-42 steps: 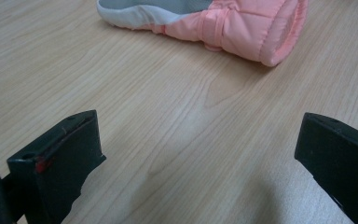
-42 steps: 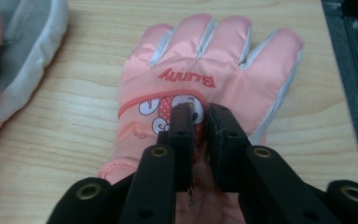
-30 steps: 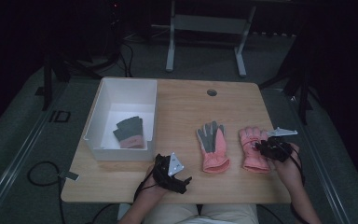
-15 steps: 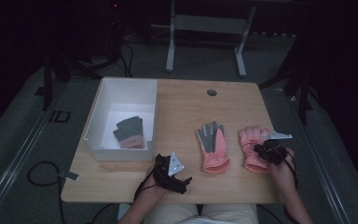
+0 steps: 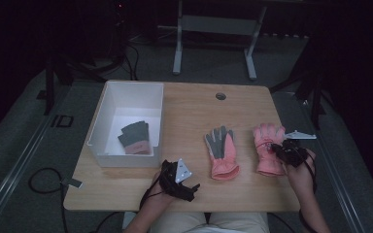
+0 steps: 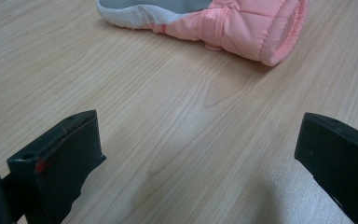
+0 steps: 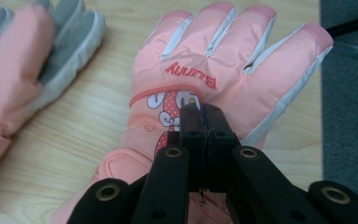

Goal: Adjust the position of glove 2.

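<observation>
The right gripper [image 7: 204,122] pinches the padded pink ski glove [image 7: 223,70] by a thin fabric fold (jaws just closed) — it could slip free on lifting — while the left gripper [image 6: 200,154] rests spread.

Bystanders on the wooden tabletop [image 5: 189,104]

White bin [image 5: 108,116] at left, a small grey glove [image 5: 135,137] with a pink cuff lying flat inside. Second pink glove [image 5: 222,153], grey palm up, mid-table. Round cable hole [image 5: 220,96] near the far edge. Metal frame legs [image 5: 213,41] beyond, dark floor.

Left claw [image 5: 188,187] jaws wide apart, right claw [image 7: 203,115] pinched closed
</observation>
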The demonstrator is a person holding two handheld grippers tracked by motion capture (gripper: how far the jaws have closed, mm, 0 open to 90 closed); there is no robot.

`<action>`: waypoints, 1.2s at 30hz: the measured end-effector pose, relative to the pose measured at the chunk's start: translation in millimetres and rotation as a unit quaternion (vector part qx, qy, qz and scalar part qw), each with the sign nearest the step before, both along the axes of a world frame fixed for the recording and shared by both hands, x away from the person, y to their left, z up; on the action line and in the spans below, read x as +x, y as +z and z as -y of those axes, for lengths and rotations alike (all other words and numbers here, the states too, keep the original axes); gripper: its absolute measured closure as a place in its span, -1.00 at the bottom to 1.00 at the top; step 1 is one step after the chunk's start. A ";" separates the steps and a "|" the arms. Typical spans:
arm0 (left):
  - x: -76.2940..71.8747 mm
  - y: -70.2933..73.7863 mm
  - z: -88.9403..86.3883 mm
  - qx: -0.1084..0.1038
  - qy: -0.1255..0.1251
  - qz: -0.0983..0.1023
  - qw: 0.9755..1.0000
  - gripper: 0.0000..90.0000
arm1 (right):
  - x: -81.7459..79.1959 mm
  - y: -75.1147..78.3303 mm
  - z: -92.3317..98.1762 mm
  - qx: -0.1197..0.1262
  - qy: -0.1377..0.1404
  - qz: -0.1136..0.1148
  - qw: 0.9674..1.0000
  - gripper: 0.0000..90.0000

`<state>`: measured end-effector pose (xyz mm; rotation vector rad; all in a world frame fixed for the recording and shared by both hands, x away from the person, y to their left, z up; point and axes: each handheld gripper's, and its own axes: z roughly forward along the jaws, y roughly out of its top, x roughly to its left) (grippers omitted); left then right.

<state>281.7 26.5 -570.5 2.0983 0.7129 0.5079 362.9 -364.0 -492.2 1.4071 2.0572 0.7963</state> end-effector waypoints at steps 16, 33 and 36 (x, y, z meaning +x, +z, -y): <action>0.5 0.4 -0.9 0.000 0.002 -0.001 1.000 -0.99 | -10.5 54.5 -46.1 -0.002 0.011 0.039 0.999 0.96; -0.2 1.1 -2.4 0.001 0.005 0.002 1.000 -0.99 | -18.5 60.5 -128.8 0.014 0.052 0.034 0.998 0.96; -0.2 0.6 -2.2 0.003 0.005 0.001 1.000 -0.99 | -19.9 58.0 -139.0 0.019 0.049 0.031 0.998 0.96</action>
